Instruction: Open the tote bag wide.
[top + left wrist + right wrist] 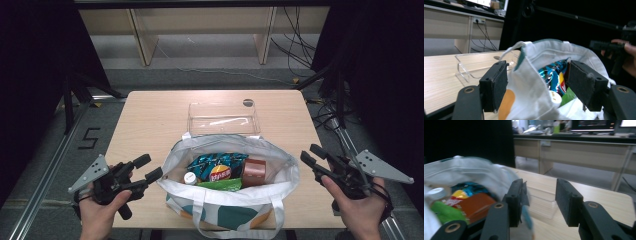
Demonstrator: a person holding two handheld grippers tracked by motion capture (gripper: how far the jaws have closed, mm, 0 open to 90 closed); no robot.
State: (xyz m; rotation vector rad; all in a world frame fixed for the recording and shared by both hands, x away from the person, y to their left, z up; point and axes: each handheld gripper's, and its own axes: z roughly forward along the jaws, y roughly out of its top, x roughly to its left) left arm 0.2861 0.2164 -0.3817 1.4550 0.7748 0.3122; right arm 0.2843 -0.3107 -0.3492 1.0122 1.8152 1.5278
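A white tote bag with teal and orange spots stands open at the table's near edge. Inside lie a blue chip bag, a brown box, a green packet and a white-capped bottle. My left gripper is open just left of the bag. In the left gripper view the bag's rim stands loosely between the jaws of the left gripper, and the pads do not press on it. My right gripper is open beside the bag's right side, with nothing between its jaws. The right gripper view shows the right gripper with the brown box at its left.
A clear plastic tray sits just behind the bag on the wooden table. Bare tabletop lies to the left and right of the tray. Metal rails run along both sides of the table, and cables lie on the floor beyond.
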